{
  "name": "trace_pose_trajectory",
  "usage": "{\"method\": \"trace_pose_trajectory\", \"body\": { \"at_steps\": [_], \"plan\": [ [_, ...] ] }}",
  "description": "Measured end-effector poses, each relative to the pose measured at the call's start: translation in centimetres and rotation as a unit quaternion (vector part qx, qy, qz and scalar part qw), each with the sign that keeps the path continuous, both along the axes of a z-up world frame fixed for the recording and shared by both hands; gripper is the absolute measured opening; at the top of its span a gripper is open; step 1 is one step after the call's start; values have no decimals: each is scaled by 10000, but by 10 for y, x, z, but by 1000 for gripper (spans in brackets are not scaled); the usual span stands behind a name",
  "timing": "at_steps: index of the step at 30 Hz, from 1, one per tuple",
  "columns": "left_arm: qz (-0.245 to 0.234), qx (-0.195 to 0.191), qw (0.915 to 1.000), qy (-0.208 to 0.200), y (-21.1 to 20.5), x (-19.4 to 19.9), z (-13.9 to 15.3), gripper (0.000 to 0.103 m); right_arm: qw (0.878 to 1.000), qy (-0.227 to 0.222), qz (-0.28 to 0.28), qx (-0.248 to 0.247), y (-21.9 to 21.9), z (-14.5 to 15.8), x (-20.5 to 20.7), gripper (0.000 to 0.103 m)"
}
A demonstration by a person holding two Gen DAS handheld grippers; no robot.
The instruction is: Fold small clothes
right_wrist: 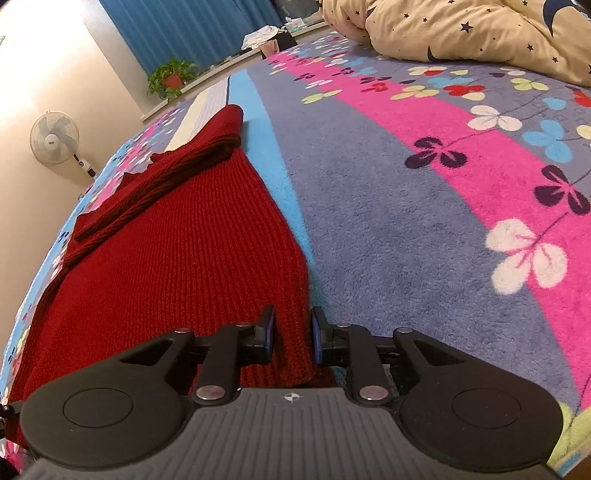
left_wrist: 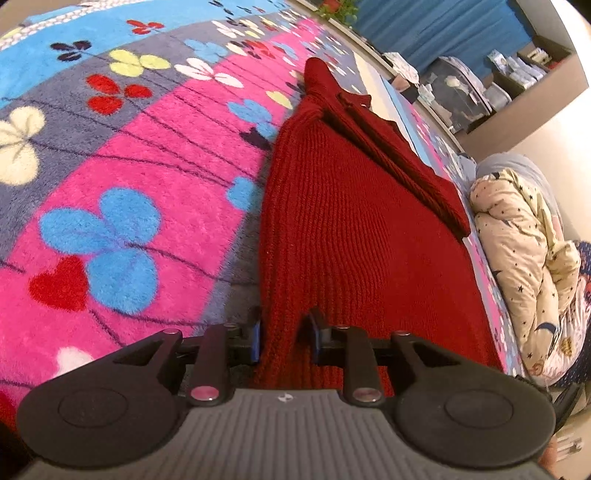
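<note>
A dark red ribbed knit sweater (left_wrist: 351, 229) lies flat on a flowered fleece blanket (left_wrist: 110, 155), with its sleeves folded across its far part. My left gripper (left_wrist: 284, 338) is shut on the sweater's near left hem corner. In the right wrist view the same sweater (right_wrist: 177, 266) spreads to the left on the blanket (right_wrist: 424, 221). My right gripper (right_wrist: 293, 338) is shut on the sweater's near right hem corner. Both grippers sit low at the blanket surface.
A cream star-print duvet (left_wrist: 524, 258) is bunched on the bed beside the sweater; it also shows in the right wrist view (right_wrist: 461, 33). A standing fan (right_wrist: 55, 138), a potted plant (right_wrist: 171, 75) and blue curtains (right_wrist: 192, 26) stand beyond the bed.
</note>
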State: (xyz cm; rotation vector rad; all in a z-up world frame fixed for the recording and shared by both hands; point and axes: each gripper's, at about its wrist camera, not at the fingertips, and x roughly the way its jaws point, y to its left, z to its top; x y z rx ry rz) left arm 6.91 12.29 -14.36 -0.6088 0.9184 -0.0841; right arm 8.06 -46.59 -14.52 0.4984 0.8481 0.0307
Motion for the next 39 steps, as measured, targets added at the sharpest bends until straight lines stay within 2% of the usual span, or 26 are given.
{"method": "trace_pose_trajectory", "body": {
  "at_steps": [4, 10, 14, 18, 21, 26, 29, 36, 39],
  "plan": [
    [-64, 113, 9999, -30, -4, -2, 2, 26, 10000, -12, 20, -37, 1, 1, -1, 22],
    [-146, 282, 9995, -34, -7, -1, 3, 25, 9997, -65, 79, -204, 5, 2, -1, 15],
    [-348, 626, 9974, -88, -17, 2, 4, 15, 9995, -182, 105, -220, 7, 8, -5, 13],
    [-576, 890, 9940, -269, -25, -2, 16, 12, 9996, -284, 11, -70, 5, 17, -10, 12],
    [-748, 993, 9904, -605, -26, -10, 40, 12, 9985, -519, -70, 166, -2, 34, -17, 11],
    [-948, 954, 9846, -1121, -12, -29, 89, 11, 9927, -1011, -146, 637, -18, 77, -34, 7],
    [-1154, 987, 9788, -1375, -8, -48, 119, 10, 9890, -1351, 33, 600, -16, 106, -54, 6],
    [-1807, 750, 9678, -1583, 8, -125, 181, 11, 9772, -1934, 430, 759, -36, 157, -139, 6],
    [-2175, 777, 9561, -1802, 11, -147, 197, 11, 9710, -2173, 501, 857, -56, 170, -168, 6]
  ]
}}
